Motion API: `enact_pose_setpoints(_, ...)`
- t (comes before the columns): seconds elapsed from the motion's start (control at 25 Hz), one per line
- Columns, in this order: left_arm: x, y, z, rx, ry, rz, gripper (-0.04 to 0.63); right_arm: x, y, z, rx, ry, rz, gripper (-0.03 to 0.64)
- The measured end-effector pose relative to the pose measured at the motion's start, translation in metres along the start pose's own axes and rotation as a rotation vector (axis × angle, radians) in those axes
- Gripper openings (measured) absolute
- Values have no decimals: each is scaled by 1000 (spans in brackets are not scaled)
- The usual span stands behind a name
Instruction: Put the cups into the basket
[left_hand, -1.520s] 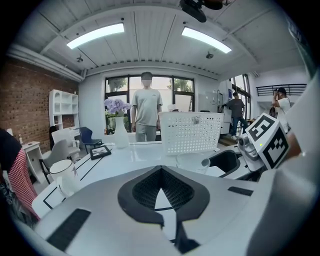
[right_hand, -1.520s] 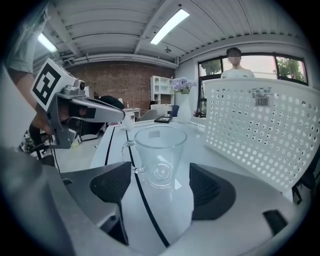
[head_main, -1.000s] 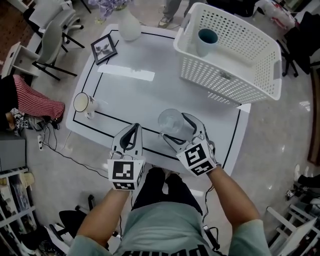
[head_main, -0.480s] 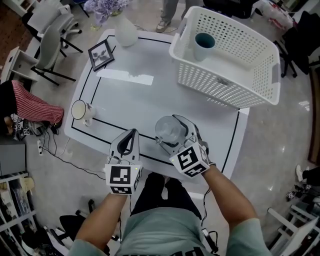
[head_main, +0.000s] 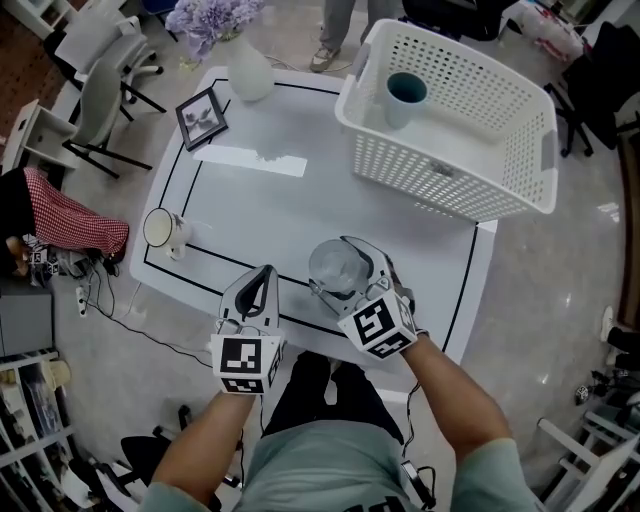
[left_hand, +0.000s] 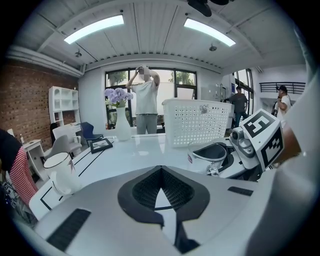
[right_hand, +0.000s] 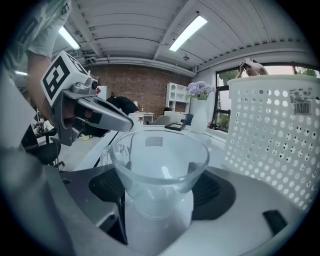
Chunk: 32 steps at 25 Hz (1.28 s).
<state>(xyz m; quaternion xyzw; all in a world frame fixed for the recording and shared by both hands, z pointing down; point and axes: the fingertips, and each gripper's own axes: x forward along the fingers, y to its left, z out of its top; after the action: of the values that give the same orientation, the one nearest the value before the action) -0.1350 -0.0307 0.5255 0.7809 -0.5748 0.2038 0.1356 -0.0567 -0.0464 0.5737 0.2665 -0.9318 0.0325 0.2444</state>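
Your right gripper has its jaws clamped low on the glass. It is likely slick, fragile and light, so squeeze gently. Your left gripper has its jaws together, empty.

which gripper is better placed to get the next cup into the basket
Right. The right gripper is shut on the glass cup, and the basket stands on that side. The left gripper is shut and empty.

Clear, colourless glass cup; teal cup; white basket dotted with holes; white tabletop edged by a thin black line; cream mug; lilac flowers in a white vase.
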Motion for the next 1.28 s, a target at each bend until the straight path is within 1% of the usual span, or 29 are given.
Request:
enact_pose_setpoints(0.24, -3, 0, 6, 4, -9, 3, 6, -7, 8, 2, 20, 4, 18, 370)
enact_pose_setpoints(0.48, -9, 0, 16, 8, -22, -1, 6, -25, 12, 20, 63, -27, 8, 370)
enact_pose_setpoints(0.76, -13, -5, 39, 5, -47, -31, 6, -55, -1, 52, 113, -51, -46, 370)
enact_pose_setpoints(1.04, -13, -13, 80, 11, -83, -97, 6, -89, -21, 93, 140, -83, -125, 370)
enact_pose_setpoints(1.28, -15, -24, 112, 25, -113, -151, 6, -112, -35, 119, 156, -97, -180, 370)
